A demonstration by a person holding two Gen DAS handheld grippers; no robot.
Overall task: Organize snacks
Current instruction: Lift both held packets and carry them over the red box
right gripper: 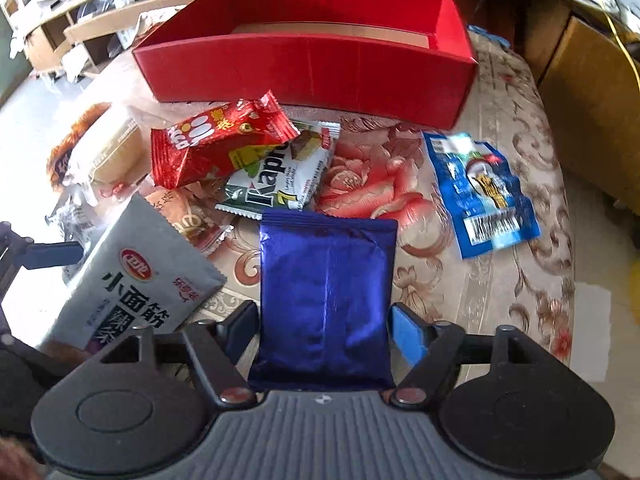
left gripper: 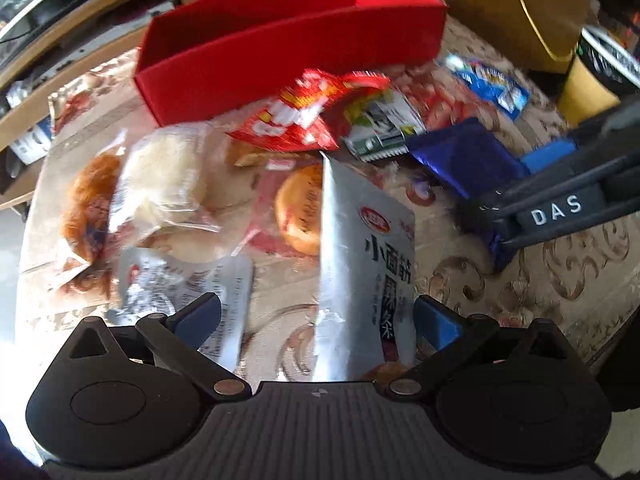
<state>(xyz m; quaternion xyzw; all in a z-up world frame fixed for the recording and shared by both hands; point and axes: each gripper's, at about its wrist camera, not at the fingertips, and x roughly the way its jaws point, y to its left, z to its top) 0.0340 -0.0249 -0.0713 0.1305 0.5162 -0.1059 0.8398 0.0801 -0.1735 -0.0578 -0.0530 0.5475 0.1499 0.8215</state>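
My right gripper is shut on a dark blue foil packet, and both pads touch its long sides. In the left wrist view one of its fingers lies over the same blue packet. My left gripper stands open. A silver packet with black print stands on edge between its jaws, close to the right finger and apart from the left one. An open red box sits at the back. In front of it lie a red snack packet and a white and green wafer packet.
A light blue packet lies to the right on the floral cloth. Wrapped buns and a second silver packet lie at the left. A cardboard box and a yellow tub stand at the back right.
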